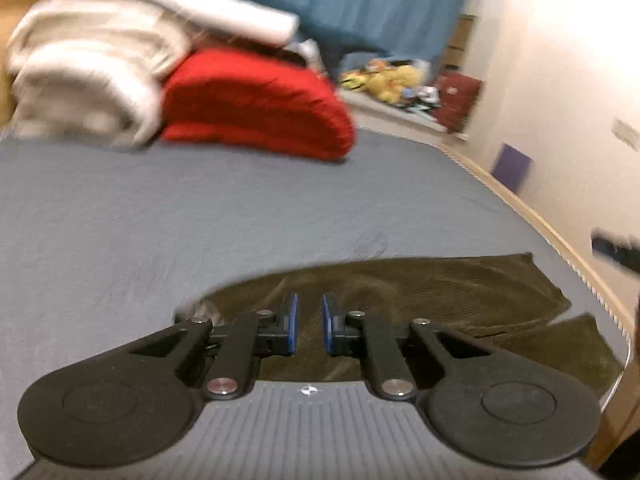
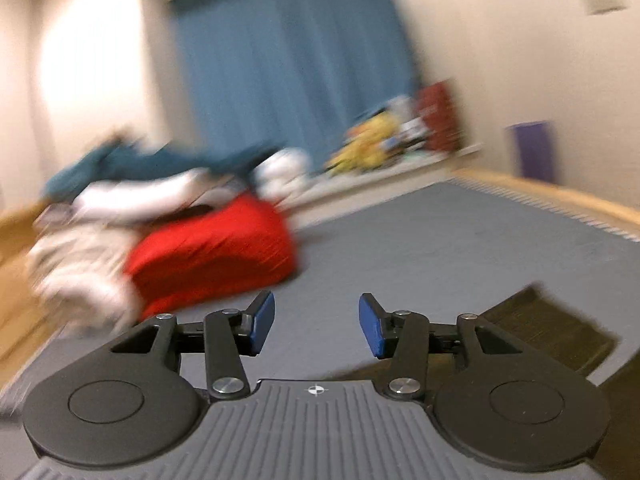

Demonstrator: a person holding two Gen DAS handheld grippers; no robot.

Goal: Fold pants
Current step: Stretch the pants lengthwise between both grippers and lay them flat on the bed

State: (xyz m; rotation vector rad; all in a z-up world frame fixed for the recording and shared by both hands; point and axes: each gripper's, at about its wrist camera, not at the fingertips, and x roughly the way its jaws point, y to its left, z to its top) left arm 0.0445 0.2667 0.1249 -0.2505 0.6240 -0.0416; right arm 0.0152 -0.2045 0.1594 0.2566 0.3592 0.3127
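Note:
Dark olive corduroy pants (image 1: 440, 296) lie flat on the grey bed sheet (image 1: 200, 220), with both leg ends pointing to the right. My left gripper (image 1: 310, 324) hovers just above the pants near their left end; its blue pads stand a small gap apart with nothing between them. In the right wrist view my right gripper (image 2: 316, 324) is open wide and empty above the sheet (image 2: 440, 248). A corner of the pants (image 2: 548, 328) shows to its right. Both views are blurred.
A folded red blanket (image 1: 256, 104) and a pile of white bedding (image 1: 88, 68) sit at the far side of the bed. The bed's wooden edge (image 1: 540, 216) runs along the right. A blue curtain (image 2: 288, 64) and clutter (image 2: 384, 140) stand by the wall.

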